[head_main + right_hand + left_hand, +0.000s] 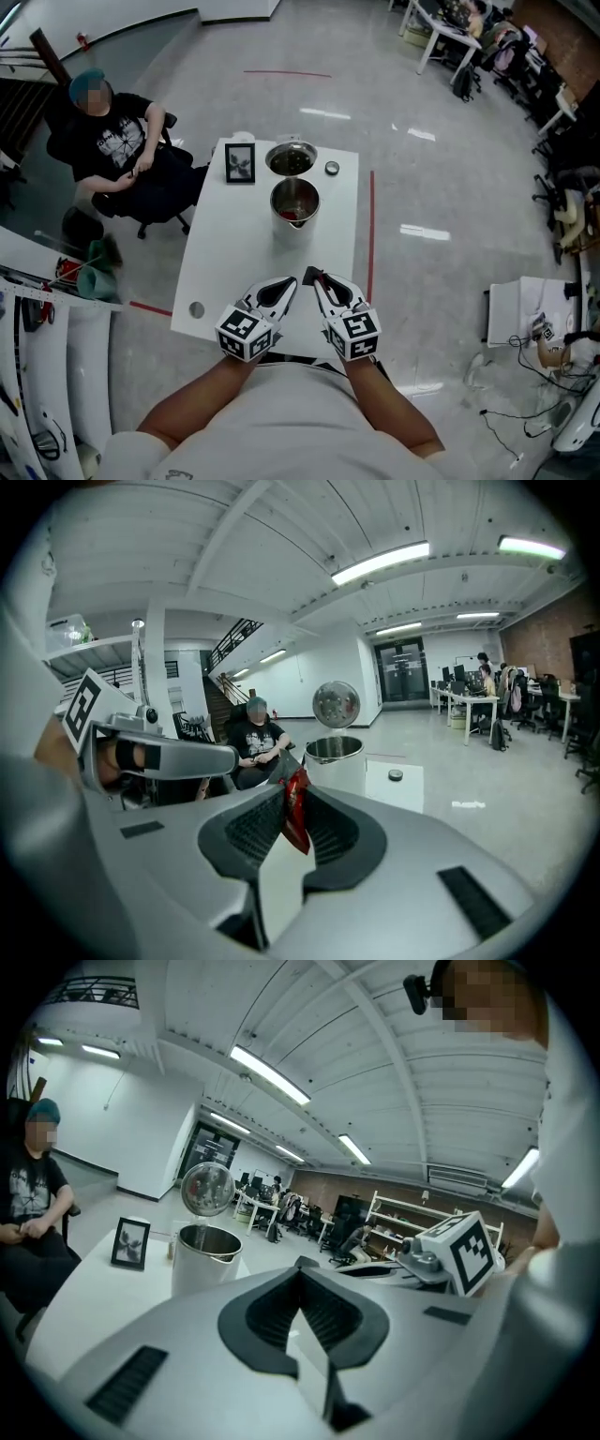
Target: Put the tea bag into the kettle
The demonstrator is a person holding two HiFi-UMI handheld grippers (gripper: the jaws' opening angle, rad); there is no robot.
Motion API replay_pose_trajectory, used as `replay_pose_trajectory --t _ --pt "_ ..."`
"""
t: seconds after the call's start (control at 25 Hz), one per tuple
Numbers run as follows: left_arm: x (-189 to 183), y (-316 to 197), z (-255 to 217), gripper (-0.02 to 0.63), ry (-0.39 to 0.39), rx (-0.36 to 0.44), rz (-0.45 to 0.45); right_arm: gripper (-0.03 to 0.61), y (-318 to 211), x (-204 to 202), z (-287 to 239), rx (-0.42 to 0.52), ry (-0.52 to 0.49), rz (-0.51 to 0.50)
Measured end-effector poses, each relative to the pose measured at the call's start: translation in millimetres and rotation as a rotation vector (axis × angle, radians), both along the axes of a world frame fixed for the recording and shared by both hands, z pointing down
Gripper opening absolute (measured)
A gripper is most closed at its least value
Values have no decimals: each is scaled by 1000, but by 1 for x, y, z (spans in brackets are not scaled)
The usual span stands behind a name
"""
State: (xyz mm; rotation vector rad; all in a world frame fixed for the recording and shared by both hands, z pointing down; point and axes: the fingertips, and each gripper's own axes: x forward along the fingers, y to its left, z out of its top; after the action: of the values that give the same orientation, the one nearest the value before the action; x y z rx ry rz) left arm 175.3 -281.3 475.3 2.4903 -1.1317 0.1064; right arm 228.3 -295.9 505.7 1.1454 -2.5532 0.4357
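Note:
A steel kettle (295,202) stands on the white table (225,272) with its round lid (292,157) swung up behind it. In the right gripper view the kettle (335,757) is ahead with its mouth uncovered. My right gripper (317,279) is shut on a red tea bag packet (294,810), which pokes up between the pads; from the head view the tea bag (309,274) is a small dark shape at the tips. My left gripper (290,281) sits close beside it, its jaws closed tip to tip with nothing in them (300,1266). Both hover over the table's near half, short of the kettle (208,1252).
A black picture frame (240,162) stands left of the lid, and a small round cap (332,168) lies to its right. A round mark (196,308) is near the table's front left corner. A person (122,150) sits at the table's far left. Red tape lines (371,234) mark the floor.

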Motion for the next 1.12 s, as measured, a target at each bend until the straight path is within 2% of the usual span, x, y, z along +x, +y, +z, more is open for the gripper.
replay_pose_trajectory --t 0.12,0.44,0.88,1.12 --pt "-7 -12 14 11 8 -40 -11 71 -7 -5 9 -28 7 -6" --pt "-24 -57 32 11 23 -86 -13 71 -57 -25 12 -43 21 -15" --pt "-49 -139 31 11 12 -56 -7 72 -145 -49 -4 4 35 -7" --pt "-57 -166 34 11 50 -66 -16 72 -172 -56 9 -16 44 -6"
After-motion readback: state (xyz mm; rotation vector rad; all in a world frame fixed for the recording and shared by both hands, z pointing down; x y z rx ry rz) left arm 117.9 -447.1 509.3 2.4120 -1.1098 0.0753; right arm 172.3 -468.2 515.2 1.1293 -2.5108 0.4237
